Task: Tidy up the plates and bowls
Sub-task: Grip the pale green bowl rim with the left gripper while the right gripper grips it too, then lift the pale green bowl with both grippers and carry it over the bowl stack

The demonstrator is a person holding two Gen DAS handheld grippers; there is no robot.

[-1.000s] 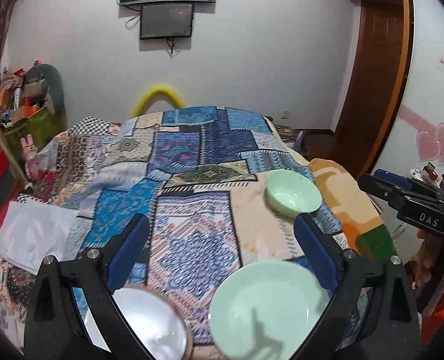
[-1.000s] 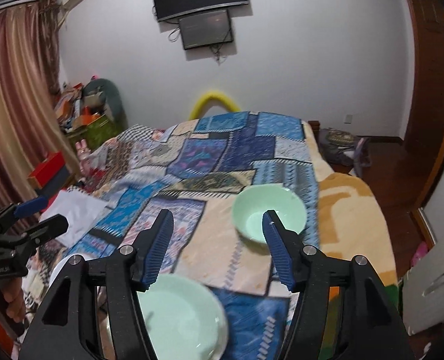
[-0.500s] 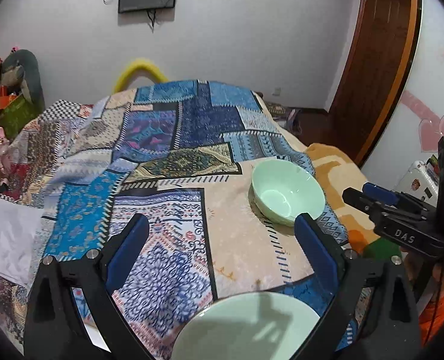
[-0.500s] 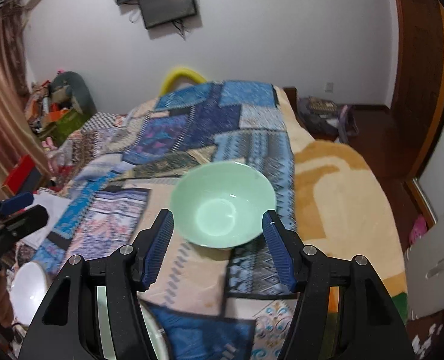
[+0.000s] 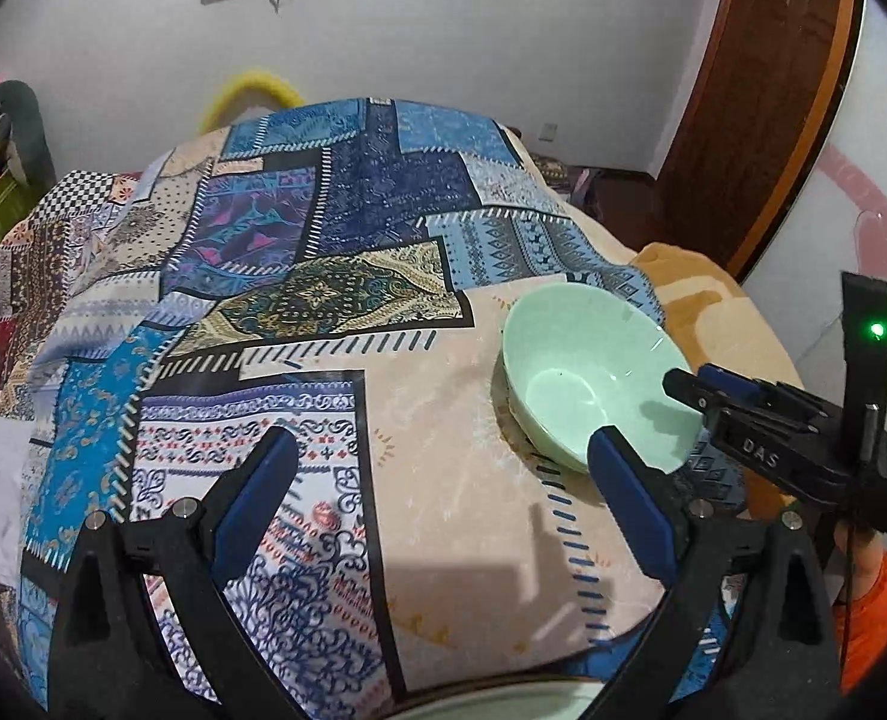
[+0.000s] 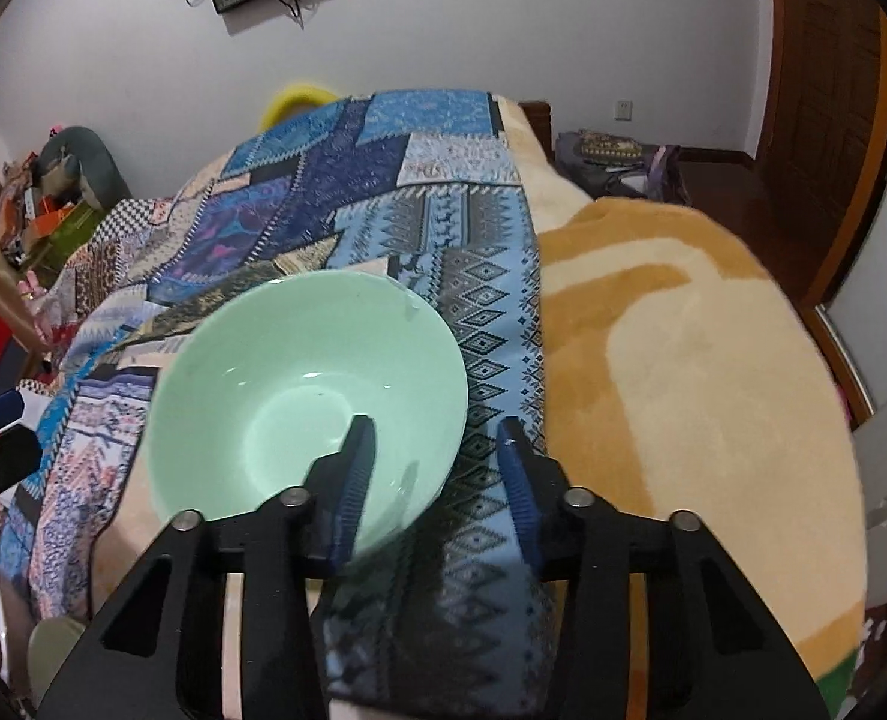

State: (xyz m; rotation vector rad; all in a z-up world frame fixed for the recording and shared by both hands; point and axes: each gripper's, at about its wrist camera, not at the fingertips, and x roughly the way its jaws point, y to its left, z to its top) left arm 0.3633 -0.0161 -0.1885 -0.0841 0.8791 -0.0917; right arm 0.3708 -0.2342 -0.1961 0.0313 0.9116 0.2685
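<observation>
The green bowl [image 6: 299, 396] sits on the bed's quilt [image 5: 335, 276]. The right hand-held gripper [image 6: 437, 450] tips down over its near rim, closing but not pinching yet. The left hand-held gripper [image 5: 437, 480] is spread wide.

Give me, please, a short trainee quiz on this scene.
1. True or false: the green bowl lies upside down on the patchwork blanket.
2. Which gripper straddles the bowl's rim: A, the left gripper, or B, the right gripper?
3. What colour are the grippers' finger pads?
Key: 1 false, it stands upright. 2 B; its jaws have just been closing, rim between them, not yet clamped. 3 blue.
</observation>
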